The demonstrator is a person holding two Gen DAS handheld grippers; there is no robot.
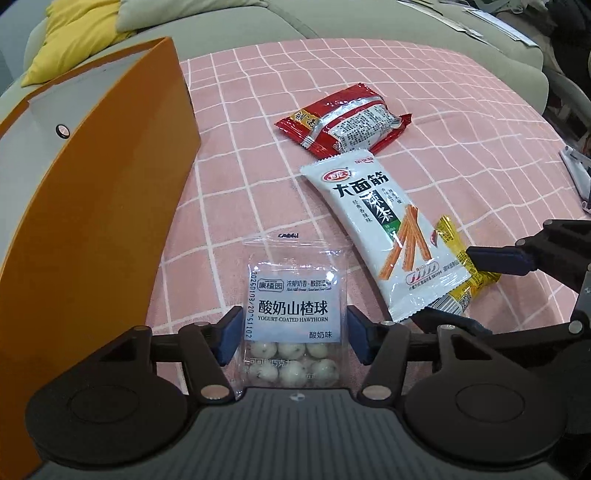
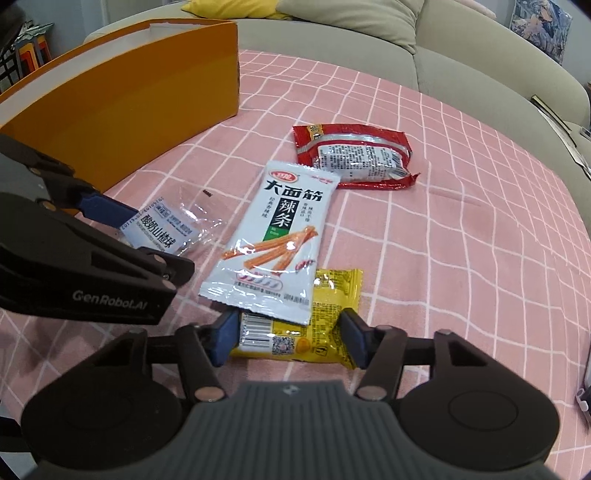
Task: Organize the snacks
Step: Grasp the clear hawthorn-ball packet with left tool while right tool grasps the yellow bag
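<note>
A clear packet of yogurt-coated hawthorn balls [image 1: 291, 317] lies on the pink checked cloth between the blue pads of my left gripper [image 1: 291, 338]; the pads touch its two edges. It also shows in the right wrist view [image 2: 162, 229]. A white spicy-strip packet [image 1: 384, 236] [image 2: 280, 240] lies over a yellow packet [image 2: 317, 325] [image 1: 454, 254]. My right gripper [image 2: 288, 341] straddles the yellow packet, with its pads at the packet's sides. A red packet [image 1: 343, 122] [image 2: 354, 155] lies farther back. An orange box [image 1: 92, 192] [image 2: 122, 99] stands open at the left.
A beige sofa [image 2: 480, 62] with a yellow cushion [image 1: 81, 33] runs behind the table. Papers [image 1: 576, 173] lie at the right edge. The pink cloth [image 2: 461, 240] has bare room to the right of the packets.
</note>
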